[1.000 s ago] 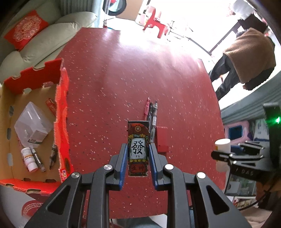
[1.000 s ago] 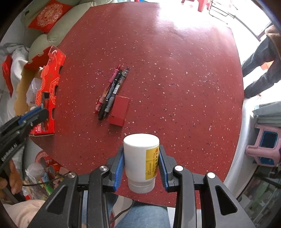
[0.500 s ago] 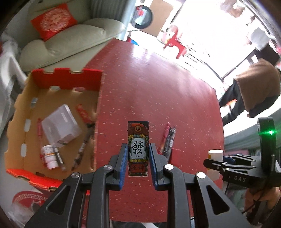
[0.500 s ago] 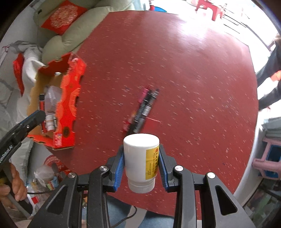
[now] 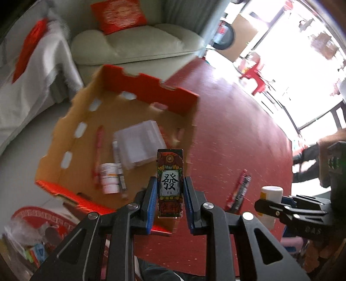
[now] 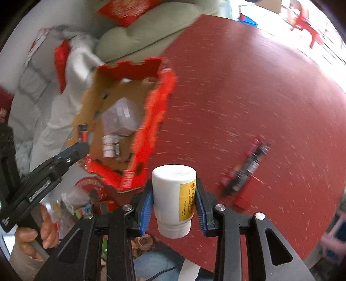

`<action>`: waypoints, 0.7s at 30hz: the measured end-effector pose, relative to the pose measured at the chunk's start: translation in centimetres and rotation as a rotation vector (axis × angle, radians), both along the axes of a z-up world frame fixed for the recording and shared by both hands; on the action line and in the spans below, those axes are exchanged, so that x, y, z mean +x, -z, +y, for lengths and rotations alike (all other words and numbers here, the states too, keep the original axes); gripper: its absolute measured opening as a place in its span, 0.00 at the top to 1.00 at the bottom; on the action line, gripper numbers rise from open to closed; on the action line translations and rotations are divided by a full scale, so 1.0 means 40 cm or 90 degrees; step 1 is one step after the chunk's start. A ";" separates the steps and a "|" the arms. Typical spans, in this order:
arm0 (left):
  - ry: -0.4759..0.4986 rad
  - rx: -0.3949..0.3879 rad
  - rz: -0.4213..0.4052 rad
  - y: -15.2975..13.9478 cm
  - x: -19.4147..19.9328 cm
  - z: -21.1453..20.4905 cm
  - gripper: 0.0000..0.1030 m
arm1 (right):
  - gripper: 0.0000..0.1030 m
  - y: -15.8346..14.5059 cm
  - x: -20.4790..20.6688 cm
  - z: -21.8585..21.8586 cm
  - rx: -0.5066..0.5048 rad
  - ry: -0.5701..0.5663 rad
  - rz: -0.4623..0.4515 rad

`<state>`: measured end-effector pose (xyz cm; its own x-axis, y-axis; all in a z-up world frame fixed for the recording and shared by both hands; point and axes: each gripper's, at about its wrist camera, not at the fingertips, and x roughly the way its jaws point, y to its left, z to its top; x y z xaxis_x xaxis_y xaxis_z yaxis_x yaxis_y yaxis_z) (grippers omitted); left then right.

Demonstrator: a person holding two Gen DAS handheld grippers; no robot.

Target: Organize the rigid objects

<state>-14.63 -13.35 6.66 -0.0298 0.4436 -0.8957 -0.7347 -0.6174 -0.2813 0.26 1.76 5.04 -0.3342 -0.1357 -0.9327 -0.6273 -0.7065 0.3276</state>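
Note:
My left gripper (image 5: 170, 190) is shut on a small printed card box (image 5: 170, 183) with a large black character, held above the near right corner of the red cardboard box (image 5: 149, 97). My right gripper (image 6: 174, 194) is shut on a white pill bottle (image 6: 174, 194) with a yellow label, held over the red table's near edge, right of the cardboard box (image 6: 151, 121). Inside the cardboard box lie a clear plastic container (image 5: 139, 144), a small white bottle (image 5: 109, 178) and pens (image 5: 98, 149). Markers (image 6: 248, 166) and a red flat box (image 6: 243, 200) lie on the table.
The red speckled table (image 6: 248, 86) stretches ahead. A pale green sofa (image 5: 138, 43) with a red cushion (image 5: 117, 15) stands behind the cardboard box. A bag of clutter (image 5: 23, 244) sits low on the left. A person (image 5: 311, 155) stands at the far right.
Both grippers have swung left toward the cardboard box with their objects still held. The left gripper now hovers over the box's near right corner. The markers have slid to the right in both views.

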 end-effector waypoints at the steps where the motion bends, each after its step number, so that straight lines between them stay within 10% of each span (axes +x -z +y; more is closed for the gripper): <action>1: -0.016 -0.007 0.004 0.005 -0.018 -0.011 0.75 | 0.64 -0.001 -0.021 -0.008 -0.002 -0.013 0.005; 21: -0.121 -0.126 0.071 0.128 -0.210 -0.009 0.75 | 0.64 0.112 -0.327 -0.107 -0.034 -0.141 -0.002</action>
<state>-23.03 -13.72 1.54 -0.1984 0.2376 -0.9509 -0.6206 -0.7814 -0.0657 -12.80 -2.50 0.55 -0.2879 -0.2543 -0.9233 -0.4596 -0.8091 0.3662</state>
